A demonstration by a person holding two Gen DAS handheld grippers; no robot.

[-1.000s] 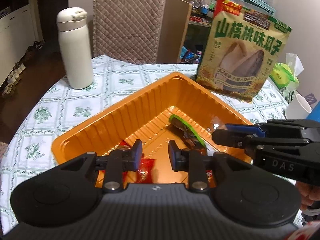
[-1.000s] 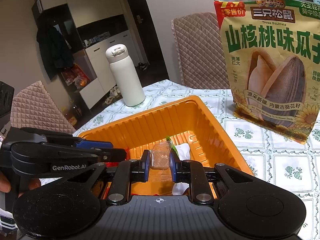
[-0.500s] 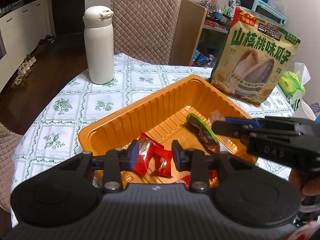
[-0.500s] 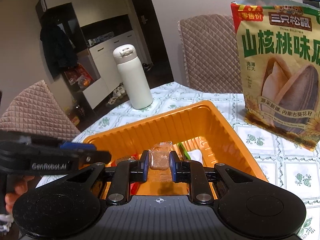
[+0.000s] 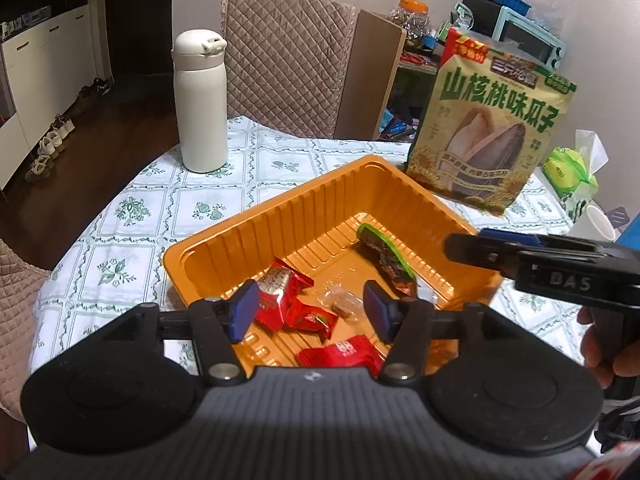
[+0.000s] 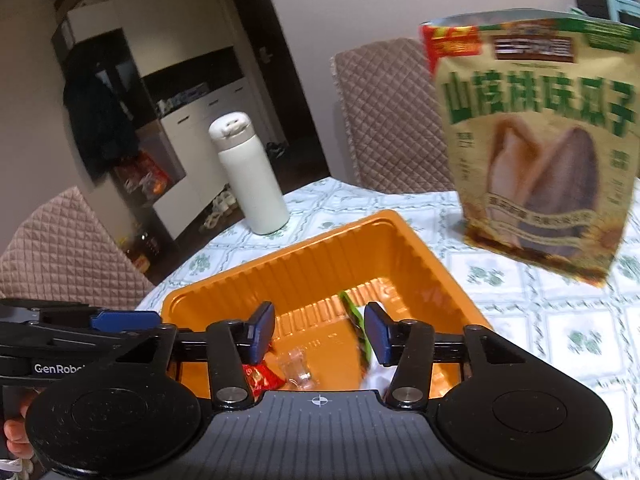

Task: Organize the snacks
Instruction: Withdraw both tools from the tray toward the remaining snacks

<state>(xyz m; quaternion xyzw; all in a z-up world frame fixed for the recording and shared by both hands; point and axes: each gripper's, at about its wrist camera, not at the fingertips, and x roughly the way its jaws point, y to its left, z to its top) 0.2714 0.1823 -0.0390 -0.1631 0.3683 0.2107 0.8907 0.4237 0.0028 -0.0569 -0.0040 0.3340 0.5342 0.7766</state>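
The orange tray (image 5: 280, 216) sits in the middle of the table and already has small snacks in it. Two red packs (image 5: 280, 292) lie at about 7 o'clock in the tray. A clear candy (image 5: 344, 300) lies just beside them. A dark bar with a green edge (image 5: 384, 256) lies at about 3 o'clock.

The left gripper (image 5: 312, 312) is opening and holds nothing. The right gripper (image 6: 320, 334) is opening too, and nothing is between its jaws.

The big seed bag (image 5: 492, 132) stands outside the tray, at 1 o'clock. I think it may still need tidying. I see no other loose snacks on the table.
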